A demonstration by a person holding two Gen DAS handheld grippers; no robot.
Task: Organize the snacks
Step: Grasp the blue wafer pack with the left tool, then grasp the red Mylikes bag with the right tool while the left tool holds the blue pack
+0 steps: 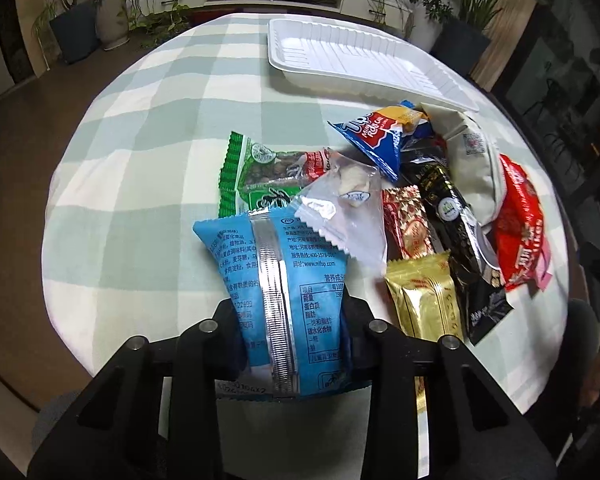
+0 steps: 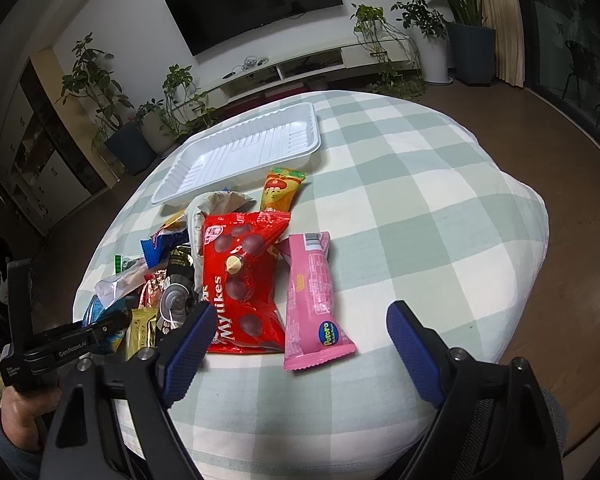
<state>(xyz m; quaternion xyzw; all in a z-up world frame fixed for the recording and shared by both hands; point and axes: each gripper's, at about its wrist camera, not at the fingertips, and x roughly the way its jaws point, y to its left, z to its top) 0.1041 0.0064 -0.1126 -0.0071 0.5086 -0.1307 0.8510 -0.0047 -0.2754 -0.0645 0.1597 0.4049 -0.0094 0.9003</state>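
My left gripper [image 1: 292,312] is shut on a light blue snack packet [image 1: 284,280], its fingers pinching the packet's lower half. That packet lies at the near edge of a pile of snacks, beside a clear packet [image 1: 348,208] and a gold one [image 1: 424,300]. The white plastic tray [image 1: 360,56] stands behind the pile with nothing in it. My right gripper [image 2: 302,316] stands open just above the cloth, with the near ends of a red Mylikes bag [image 2: 240,280] and a pink packet [image 2: 312,292] between its blue pads [image 2: 188,344], untouched.
The round table has a green and white checked cloth [image 2: 420,208]. A green packet [image 1: 256,176], a black one [image 1: 452,220] and an orange one [image 2: 280,188] also lie in the pile. Potted plants and a low TV cabinet stand beyond the table.
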